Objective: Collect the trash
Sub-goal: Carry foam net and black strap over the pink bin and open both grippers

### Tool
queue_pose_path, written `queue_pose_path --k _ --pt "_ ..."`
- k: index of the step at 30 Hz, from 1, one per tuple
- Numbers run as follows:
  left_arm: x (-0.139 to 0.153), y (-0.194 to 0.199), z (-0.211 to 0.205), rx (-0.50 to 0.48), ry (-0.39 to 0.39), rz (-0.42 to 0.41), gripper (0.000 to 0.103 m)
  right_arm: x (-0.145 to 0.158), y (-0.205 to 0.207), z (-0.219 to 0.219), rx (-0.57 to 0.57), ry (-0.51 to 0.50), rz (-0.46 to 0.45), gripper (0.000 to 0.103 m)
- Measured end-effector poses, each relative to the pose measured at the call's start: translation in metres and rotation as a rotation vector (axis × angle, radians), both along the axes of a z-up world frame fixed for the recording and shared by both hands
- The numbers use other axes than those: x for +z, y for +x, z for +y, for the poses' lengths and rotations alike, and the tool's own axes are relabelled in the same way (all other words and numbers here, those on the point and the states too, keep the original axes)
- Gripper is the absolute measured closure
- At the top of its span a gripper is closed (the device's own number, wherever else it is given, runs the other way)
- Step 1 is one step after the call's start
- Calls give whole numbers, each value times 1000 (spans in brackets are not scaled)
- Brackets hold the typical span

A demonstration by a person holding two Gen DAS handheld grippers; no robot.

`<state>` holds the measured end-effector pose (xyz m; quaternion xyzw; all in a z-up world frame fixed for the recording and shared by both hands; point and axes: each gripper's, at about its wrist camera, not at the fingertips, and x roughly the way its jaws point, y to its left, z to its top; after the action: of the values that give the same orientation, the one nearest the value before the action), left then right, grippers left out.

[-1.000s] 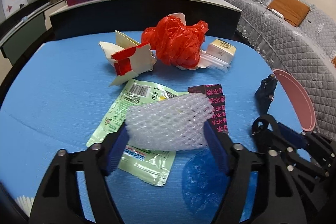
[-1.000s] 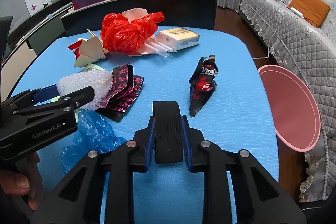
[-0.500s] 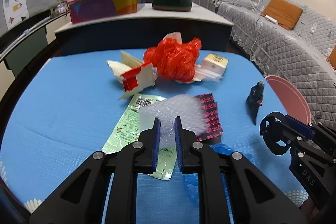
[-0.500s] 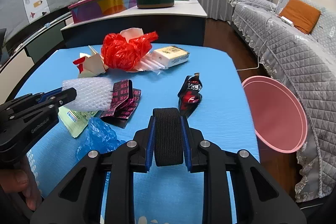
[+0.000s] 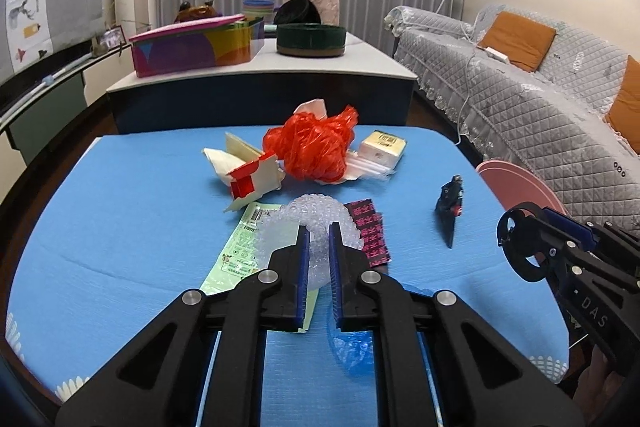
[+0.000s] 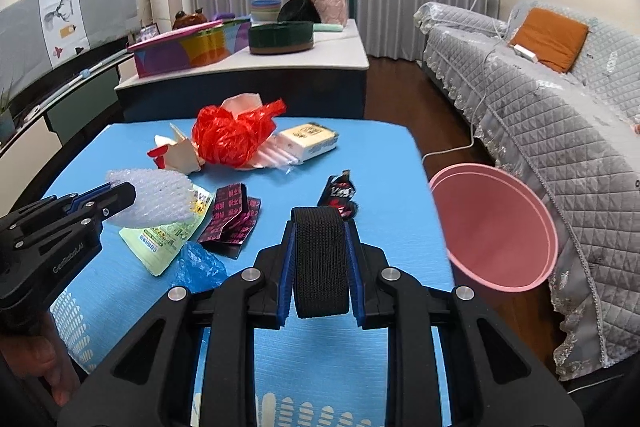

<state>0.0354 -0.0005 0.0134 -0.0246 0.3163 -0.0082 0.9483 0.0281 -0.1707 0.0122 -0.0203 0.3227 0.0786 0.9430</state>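
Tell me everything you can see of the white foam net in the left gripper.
The white foam net is a soft, translucent mesh sleeve of bubbly foam, squashed where the left gripper has just closed on it. Its free part bulges out past the fingertips in a rounded loop. In the right wrist view it hangs above the blue table, over the green wrapper, clear of both. Only the gripper's blue pads touch it.
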Motion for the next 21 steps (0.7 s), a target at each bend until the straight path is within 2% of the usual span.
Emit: queue_pose_path --k 10,21 --pt "23 -9 -21 -62 -11 -28 94 36 -4 -33 -56 -2 -49 79" --pt "50 8 -83 -183 -41 -57 94 91 21 -116 -146 -9 -121 79"
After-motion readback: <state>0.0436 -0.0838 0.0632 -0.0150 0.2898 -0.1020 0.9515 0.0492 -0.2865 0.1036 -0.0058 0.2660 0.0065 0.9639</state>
